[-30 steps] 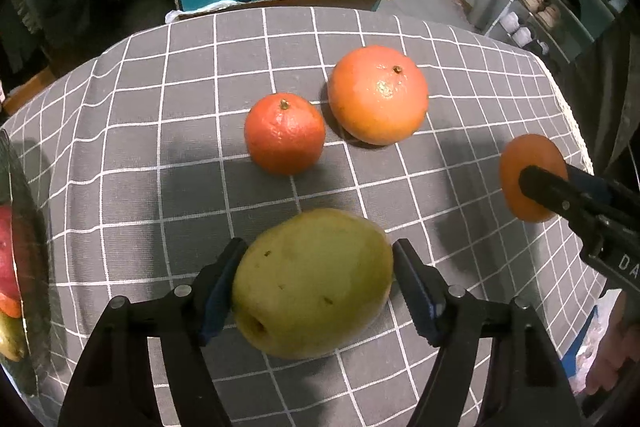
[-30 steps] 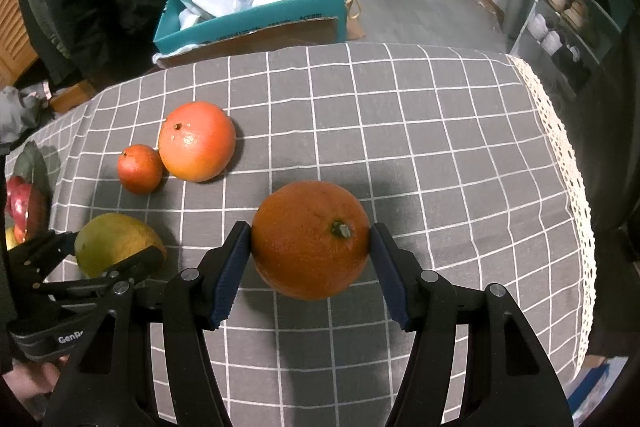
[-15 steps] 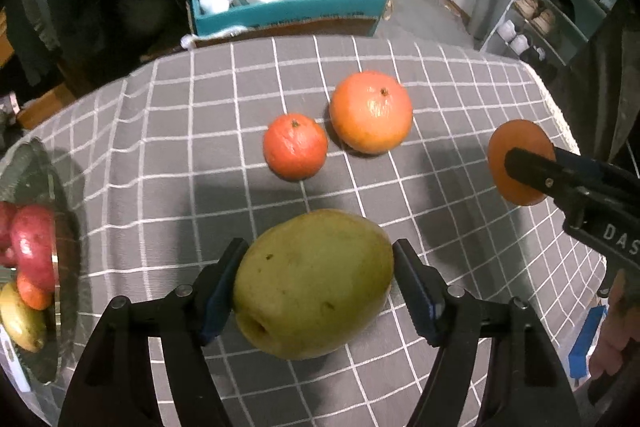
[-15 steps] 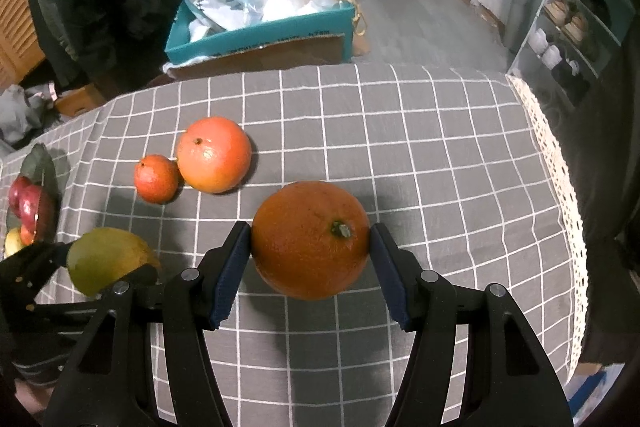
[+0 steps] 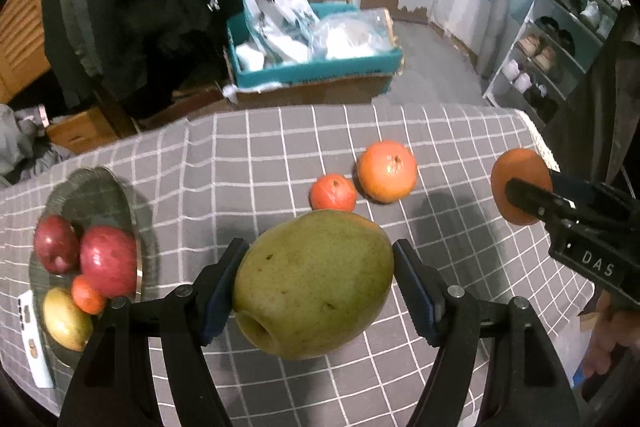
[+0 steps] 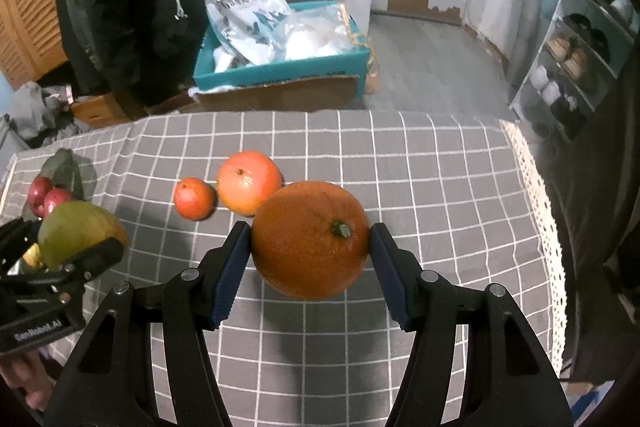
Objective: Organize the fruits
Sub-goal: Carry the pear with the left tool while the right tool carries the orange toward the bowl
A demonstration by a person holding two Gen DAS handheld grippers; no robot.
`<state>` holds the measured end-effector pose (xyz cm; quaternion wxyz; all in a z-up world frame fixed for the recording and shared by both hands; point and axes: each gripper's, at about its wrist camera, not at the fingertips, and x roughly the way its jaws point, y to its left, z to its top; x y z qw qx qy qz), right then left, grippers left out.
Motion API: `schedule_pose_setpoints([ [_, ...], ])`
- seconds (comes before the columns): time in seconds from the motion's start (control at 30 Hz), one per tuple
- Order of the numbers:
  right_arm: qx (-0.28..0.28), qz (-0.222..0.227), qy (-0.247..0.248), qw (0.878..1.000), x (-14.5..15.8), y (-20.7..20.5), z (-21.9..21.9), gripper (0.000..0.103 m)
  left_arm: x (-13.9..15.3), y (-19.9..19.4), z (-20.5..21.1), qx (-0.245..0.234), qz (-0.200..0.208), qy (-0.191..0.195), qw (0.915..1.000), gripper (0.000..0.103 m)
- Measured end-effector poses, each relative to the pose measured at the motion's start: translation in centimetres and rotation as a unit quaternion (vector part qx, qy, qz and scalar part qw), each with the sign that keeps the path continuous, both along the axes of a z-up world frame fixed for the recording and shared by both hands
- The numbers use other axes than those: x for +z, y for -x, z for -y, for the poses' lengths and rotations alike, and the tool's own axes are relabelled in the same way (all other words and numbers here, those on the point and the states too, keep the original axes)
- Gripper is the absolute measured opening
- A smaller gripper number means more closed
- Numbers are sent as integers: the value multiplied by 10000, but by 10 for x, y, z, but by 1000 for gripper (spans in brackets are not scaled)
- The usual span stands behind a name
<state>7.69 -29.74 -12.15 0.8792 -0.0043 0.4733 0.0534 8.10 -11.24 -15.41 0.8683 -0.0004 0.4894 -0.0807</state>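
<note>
Above the grey checked desk (image 5: 256, 147), both fruits are airborne: carry step in hand. Left gripper (image 5: 316, 281) clamps the large green-yellow pear (image 5: 312, 283); right gripper (image 6: 310, 259), at its narrowest, clamps the round orange (image 6: 310, 239). Next move, judged: travel toward the glass fruit plate (image 5: 100, 187) at nine o'clock, release gently.

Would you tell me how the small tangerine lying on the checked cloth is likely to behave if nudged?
The small tangerine looks round, so it would probably roll. It sits close beside the larger orange fruit, which may stop it that way. The soft cloth likely slows it.
</note>
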Motion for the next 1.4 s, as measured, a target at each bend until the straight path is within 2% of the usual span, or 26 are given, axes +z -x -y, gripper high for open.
schedule_pose_setpoints([
  [0.37, 328, 363, 39, 9988, 34, 16, -26, 61, 44, 15, -27, 140, 416, 106, 9990, 75],
  [0.63, 581, 577, 1, 9966, 56, 23, -52, 61, 63, 25, -55, 338, 637, 127, 9973, 75],
  [0.9, 862, 738, -27, 9935, 72, 24, -82, 61, 72, 36, -87, 585, 762, 130, 9953, 75],
  [1.4, 1426, 750, -113, 9869, 79, 17, -147, 61, 75, 46, -150, 1185, 836, 163, 9893, 75],
])
